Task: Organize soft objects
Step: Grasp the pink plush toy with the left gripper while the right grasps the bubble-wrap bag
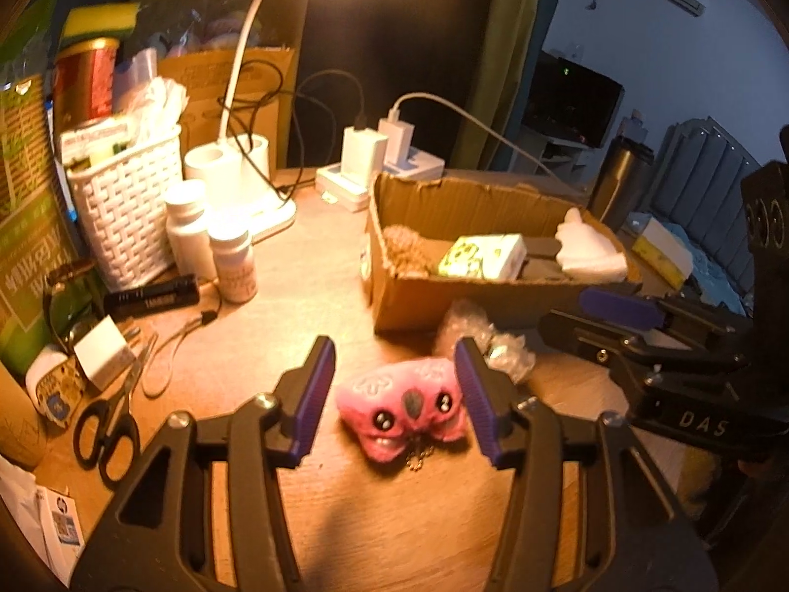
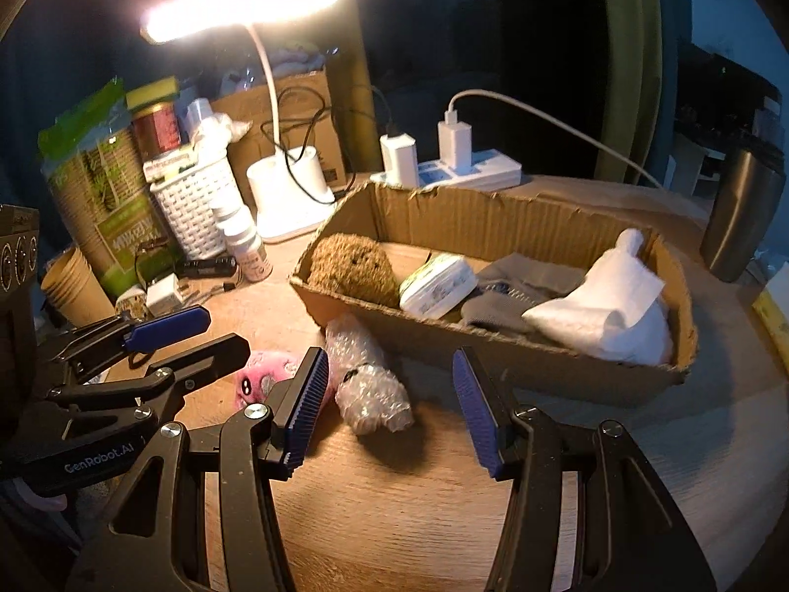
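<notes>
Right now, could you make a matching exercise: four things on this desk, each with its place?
1. pink plush toy
2. brown fuzzy plush
3. clear bubble-wrap bundle
4. black-handled scissors

a. inside the open cardboard box
b. between the open left gripper fingers
c. on the desk, against the box's front wall
d. left desk edge

Pairs: 1-b, 2-a, 3-c, 4-d

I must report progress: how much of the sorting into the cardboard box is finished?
Done: brown plush, white cloth and grey fabric lie in the cardboard box. In hand: nothing; left gripper stands open around the pink plush. Left: that plush and the bubble wrap, near the open right gripper.
</notes>
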`<state>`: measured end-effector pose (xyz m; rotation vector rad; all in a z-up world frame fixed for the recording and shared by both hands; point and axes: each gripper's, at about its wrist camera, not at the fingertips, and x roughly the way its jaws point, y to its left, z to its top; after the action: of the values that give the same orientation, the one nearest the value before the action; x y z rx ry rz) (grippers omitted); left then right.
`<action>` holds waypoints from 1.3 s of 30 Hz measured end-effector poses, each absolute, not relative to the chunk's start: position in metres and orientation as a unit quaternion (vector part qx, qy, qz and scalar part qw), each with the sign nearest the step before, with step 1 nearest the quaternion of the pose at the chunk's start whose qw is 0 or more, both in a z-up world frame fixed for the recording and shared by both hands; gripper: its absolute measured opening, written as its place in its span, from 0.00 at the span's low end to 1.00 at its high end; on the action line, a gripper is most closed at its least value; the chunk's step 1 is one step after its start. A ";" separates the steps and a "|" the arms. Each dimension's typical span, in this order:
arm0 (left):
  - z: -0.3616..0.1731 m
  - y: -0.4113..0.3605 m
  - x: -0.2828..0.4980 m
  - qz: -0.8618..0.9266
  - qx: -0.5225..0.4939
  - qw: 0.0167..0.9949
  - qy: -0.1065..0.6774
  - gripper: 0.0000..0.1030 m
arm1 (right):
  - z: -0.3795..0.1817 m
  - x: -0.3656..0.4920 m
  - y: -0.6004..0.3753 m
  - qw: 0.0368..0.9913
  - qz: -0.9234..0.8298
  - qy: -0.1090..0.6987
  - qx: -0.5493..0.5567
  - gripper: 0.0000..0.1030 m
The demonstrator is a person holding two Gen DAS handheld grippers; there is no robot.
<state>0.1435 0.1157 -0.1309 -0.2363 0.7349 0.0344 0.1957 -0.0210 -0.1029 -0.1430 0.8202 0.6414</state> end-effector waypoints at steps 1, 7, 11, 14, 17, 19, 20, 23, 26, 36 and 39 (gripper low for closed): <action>-0.134 0.117 0.144 0.018 -0.117 0.925 0.362 0.67 | -0.106 0.196 -0.020 0.863 0.307 0.395 -0.069 0.54; -0.148 0.124 0.145 0.024 -0.129 0.916 0.378 0.72 | -0.125 0.205 -0.013 0.852 0.312 0.415 -0.067 0.54; -0.152 0.125 0.147 0.026 -0.129 0.913 0.386 0.72 | -0.131 0.209 -0.009 0.846 0.316 0.424 -0.071 0.54; -0.154 0.123 0.149 0.026 -0.127 0.911 0.391 0.72 | -0.135 0.211 -0.008 0.842 0.320 0.429 -0.074 0.54; -0.157 0.119 0.153 0.026 -0.124 0.909 0.397 0.72 | -0.139 0.212 -0.009 0.836 0.327 0.434 -0.074 0.44; -0.159 0.115 0.156 0.026 -0.121 0.907 0.401 0.72 | -0.139 0.212 -0.011 0.835 0.331 0.434 -0.075 0.37; -0.160 0.112 0.158 0.025 -0.119 0.907 0.404 0.72 | -0.139 0.212 -0.012 0.834 0.333 0.433 -0.074 0.36; -0.163 0.104 0.163 0.022 -0.112 0.904 0.412 0.72 | -0.137 0.212 -0.018 0.834 0.336 0.433 -0.072 0.34; -0.167 0.096 0.169 0.022 -0.104 0.901 0.421 0.72 | -0.136 0.211 -0.026 0.835 0.333 0.432 -0.067 0.33; -0.179 0.086 0.182 0.032 -0.093 0.892 0.442 0.72 | -0.132 0.210 -0.056 0.843 0.323 0.428 -0.052 0.33; -0.180 0.083 0.184 0.027 -0.089 0.894 0.438 0.70 | -0.129 0.209 -0.062 0.845 0.323 0.423 -0.049 0.33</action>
<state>0.1836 0.0829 -0.1796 -0.1840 0.9092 0.0563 0.2087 -0.0616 -0.1291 -0.1032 0.8936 0.6821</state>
